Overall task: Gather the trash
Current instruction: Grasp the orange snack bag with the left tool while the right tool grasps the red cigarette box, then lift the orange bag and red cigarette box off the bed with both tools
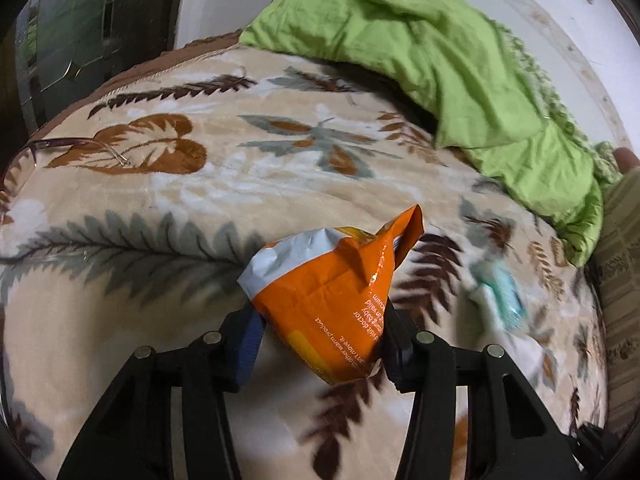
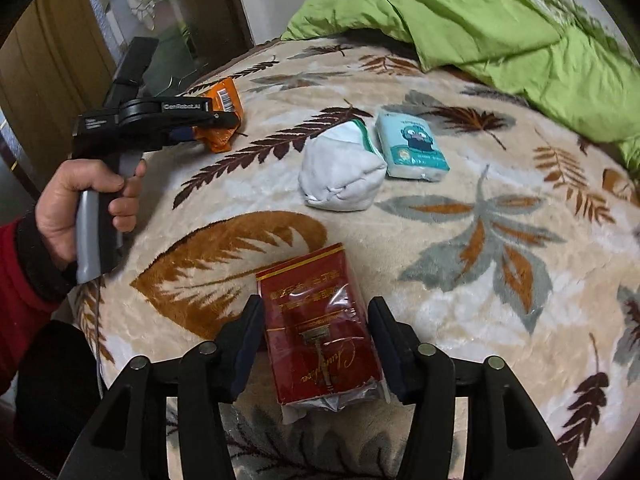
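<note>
While the bed (image 2: 460, 300) serves as the work surface under its leaf-print blanket, both tongs are busy; the left tongs (image 1: 320, 344) are pinched on an orange wrapper (image 1: 332, 300), its crumpled top sticking up past the pads, a grip low on the packet that looks meant to carry it off the blanket; from the right wrist view the same wrapper (image 2: 222, 120) shows a barcode, and the tool's arm reads "GenRobot.AI"; white print on the wrapper includes "doctor", "baby" and "warm product", upside down to the camera.

The right tongs (image 2: 316, 344) straddle a red cigarette pack (image 2: 320, 328) in loose cellophane; the pads stand beside its 2 long edges, and I cannot tell whether they have it gripped; gold script and Chinese characters run across it, too small to read.

Further up the bed lie a balled white tissue (image 2: 340, 176) and, just beside it, a teal tissue packet (image 2: 412, 148) with a cartoon face, likely next in line; a green quilt (image 2: 500, 20) is heaped at the far side.
</note>
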{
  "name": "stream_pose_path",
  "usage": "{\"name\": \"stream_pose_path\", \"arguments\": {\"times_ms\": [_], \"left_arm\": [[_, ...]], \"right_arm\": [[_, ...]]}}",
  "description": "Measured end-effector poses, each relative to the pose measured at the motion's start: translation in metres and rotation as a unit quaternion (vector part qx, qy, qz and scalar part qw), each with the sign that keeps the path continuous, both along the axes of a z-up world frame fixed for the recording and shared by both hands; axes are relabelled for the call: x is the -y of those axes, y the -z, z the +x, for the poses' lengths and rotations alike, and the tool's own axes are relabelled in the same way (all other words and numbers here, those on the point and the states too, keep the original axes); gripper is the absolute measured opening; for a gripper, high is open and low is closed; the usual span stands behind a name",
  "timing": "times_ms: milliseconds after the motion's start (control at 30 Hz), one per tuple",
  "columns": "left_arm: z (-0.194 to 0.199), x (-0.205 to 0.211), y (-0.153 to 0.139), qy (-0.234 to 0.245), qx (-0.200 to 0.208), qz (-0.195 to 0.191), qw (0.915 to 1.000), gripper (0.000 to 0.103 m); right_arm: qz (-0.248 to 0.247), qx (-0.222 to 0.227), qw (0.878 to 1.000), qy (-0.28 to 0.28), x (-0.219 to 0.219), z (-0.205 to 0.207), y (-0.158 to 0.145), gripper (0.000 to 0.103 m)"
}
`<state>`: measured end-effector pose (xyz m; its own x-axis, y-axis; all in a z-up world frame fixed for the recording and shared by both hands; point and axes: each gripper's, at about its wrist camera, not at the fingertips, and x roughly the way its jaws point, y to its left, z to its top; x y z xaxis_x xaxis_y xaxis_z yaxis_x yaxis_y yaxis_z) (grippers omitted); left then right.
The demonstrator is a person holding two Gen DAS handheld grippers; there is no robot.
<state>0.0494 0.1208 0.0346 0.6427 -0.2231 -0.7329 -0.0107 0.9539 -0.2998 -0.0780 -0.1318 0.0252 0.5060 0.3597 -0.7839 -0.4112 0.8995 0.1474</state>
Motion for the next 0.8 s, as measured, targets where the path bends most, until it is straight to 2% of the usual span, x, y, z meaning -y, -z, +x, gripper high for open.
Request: {"name": "stream_pose_path", "arguments": {"times_ms": [133,233,333,567,667,800], "left_arm": [[-0.031,0.011,-0.023,0.019,0.033,-0.007,0.9993,0.05],[-0.052,0.017,-0.034,0.029,0.047,-0.012,0.9984,0.05],[-0.075,0.024,-0.042,0.041,0.059,-0.014,0.9973,0.05],[-0.125,0.036,-0.042,0.061,0.06,-0.02,0.9961,0.05],[-0.143,0.042,-0.04,0.071,0.06,-0.012,0.9955,0.05],[-0.167,0.051,-0.039,0.082,0.068,-0.002,0.9943,0.05]], "right_arm": [[-0.003,-0.002,1.0,-0.002,-0.008,-0.006,0.004,0.058],[-0.031,0.009,0.999,0.005,-0.016,-0.011,0.008,0.058],[-0.037,0.02,0.999,0.023,-0.014,-0.011,0.006,0.054],[0.026,0.043,0.993,0.104,0.012,-0.025,-0.016,0.053],[0.08,0.056,0.983,0.155,0.03,-0.044,-0.027,0.053],[0.121,0.076,0.969,0.202,0.049,-0.074,-0.035,0.053]]}}
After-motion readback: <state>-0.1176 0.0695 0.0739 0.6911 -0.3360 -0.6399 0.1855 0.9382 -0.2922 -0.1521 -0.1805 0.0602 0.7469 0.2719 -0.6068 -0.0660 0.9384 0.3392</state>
